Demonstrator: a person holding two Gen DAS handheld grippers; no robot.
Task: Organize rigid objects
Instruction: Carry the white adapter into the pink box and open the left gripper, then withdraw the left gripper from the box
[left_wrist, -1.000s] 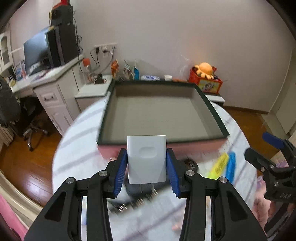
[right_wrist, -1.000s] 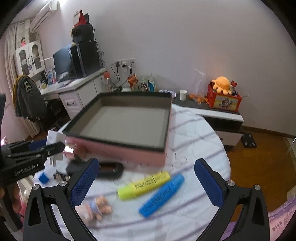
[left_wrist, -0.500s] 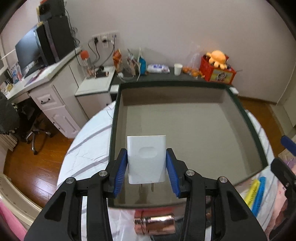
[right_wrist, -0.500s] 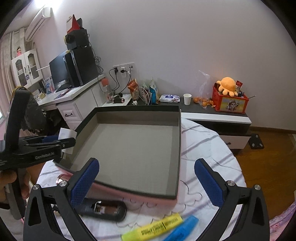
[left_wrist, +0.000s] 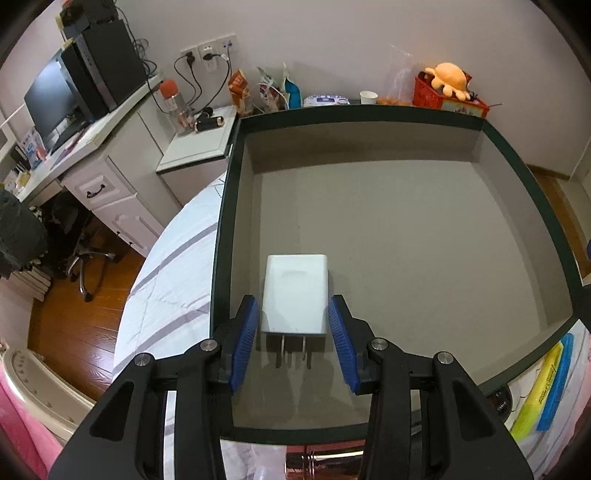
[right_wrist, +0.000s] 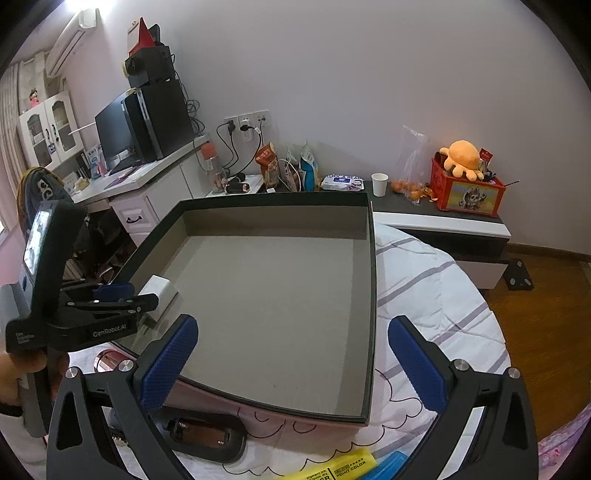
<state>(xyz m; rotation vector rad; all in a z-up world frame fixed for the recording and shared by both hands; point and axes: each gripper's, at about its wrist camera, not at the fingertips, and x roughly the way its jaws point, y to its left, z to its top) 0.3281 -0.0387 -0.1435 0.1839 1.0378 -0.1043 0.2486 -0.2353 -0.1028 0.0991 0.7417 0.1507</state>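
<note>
Right now the left gripper (left_wrist: 293, 345), fingers spread just off the white charger (left_wrist: 295, 293) inside the box's (left_wrist: 221, 229) left wall, could nudge it withdrawing, while the right gripper (right_wrist: 293, 363) hovers wide open.

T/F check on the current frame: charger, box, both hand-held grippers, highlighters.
1. The white plug-in charger is inside the large shallow grey-lined box. True.
2. The left hand-held gripper clamps the charger. False: small gaps show at both pads.
3. The right hand-held gripper is open and holds nothing. True.
4. The yellow highlighter lies in the box. False: it lies outside, on the bedspread beside the blue highlighter.
</note>
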